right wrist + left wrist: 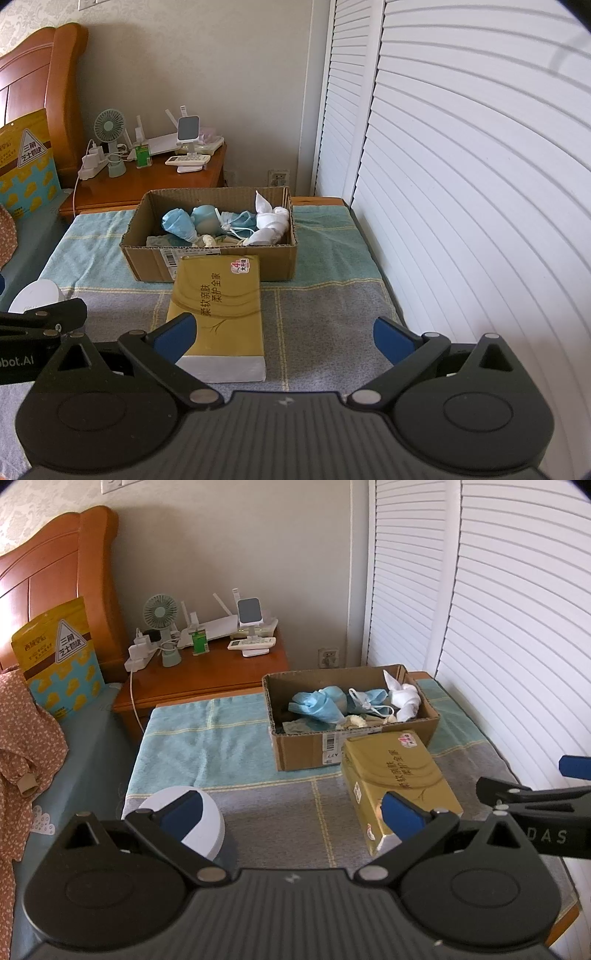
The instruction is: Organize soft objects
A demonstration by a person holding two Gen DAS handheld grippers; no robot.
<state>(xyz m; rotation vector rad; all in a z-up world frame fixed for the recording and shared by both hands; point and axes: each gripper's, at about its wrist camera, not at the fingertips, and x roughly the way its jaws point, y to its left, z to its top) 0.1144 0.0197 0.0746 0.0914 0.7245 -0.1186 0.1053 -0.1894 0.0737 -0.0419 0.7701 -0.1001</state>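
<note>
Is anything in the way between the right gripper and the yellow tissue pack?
No, nothing visible blocks it. The right gripper is open just short of the tissue pack, whose near end already lies partly between the fingers. Only bare towel lies around it. The box sits just behind the pack.

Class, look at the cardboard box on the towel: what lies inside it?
Inside the cardboard box lie crumpled blue face masks, a knotted white cloth and pale scraps near the front. The box floor beneath them is hidden.
</note>
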